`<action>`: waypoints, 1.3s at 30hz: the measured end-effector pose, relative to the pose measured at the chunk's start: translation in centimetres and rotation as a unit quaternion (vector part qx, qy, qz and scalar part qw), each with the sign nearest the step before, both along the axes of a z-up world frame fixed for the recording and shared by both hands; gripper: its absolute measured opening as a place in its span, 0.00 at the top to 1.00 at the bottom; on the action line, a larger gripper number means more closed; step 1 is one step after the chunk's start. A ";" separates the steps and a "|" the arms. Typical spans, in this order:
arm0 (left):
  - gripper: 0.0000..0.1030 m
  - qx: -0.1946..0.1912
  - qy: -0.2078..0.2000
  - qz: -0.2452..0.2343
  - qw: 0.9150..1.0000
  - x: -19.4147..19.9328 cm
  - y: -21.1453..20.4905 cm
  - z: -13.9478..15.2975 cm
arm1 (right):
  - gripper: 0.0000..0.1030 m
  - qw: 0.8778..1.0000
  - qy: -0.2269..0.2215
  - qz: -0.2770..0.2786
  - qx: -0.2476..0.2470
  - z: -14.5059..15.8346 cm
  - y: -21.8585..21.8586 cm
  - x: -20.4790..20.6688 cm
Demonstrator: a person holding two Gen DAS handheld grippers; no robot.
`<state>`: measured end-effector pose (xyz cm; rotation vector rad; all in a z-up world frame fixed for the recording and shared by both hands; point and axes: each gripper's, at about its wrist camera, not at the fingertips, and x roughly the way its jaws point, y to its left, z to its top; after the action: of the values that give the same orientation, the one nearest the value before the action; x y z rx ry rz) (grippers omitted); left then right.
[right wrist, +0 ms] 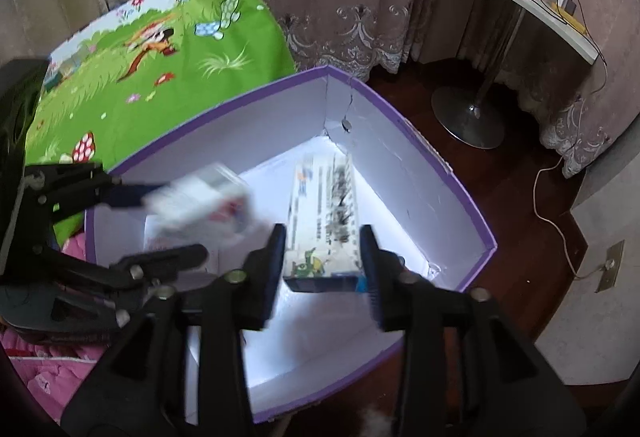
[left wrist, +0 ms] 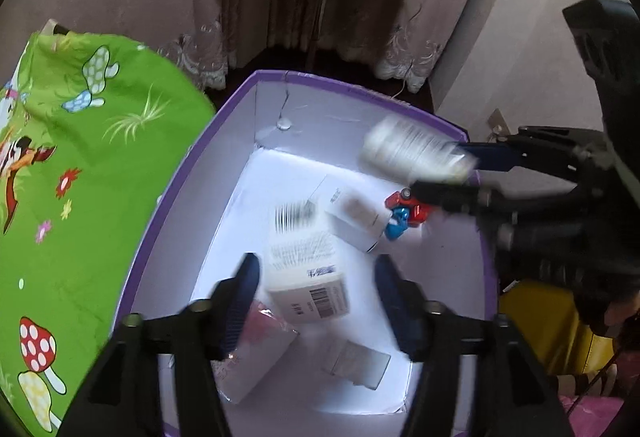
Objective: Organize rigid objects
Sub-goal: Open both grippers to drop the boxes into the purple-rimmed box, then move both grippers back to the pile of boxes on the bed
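Left hand-held gripper open, white carton between fingers, over purple box.

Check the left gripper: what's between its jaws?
A blurred white barcoded carton sits between the left gripper's jaws, not visibly pressed, over the purple box. The left wrist view shows it.

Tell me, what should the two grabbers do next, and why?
Probably lift both away. The left gripper has open fingers with the white box loose between them over the purple bin. The right gripper is open too, around the long box, which looks blurred, likely dropping in.
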<state>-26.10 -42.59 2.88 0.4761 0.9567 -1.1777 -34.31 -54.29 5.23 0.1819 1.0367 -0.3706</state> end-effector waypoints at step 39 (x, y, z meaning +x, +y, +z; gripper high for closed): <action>0.22 0.038 -0.079 0.615 0.783 26.0 48.7 -2.1 | 0.16 0.913 -0.014 0.406 0.028 -5.8 35.6 53.0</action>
<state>-0.07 6.06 0.74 -0.0591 0.8964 0.1032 18.73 -18.74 -0.56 -0.2001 1.0056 0.4191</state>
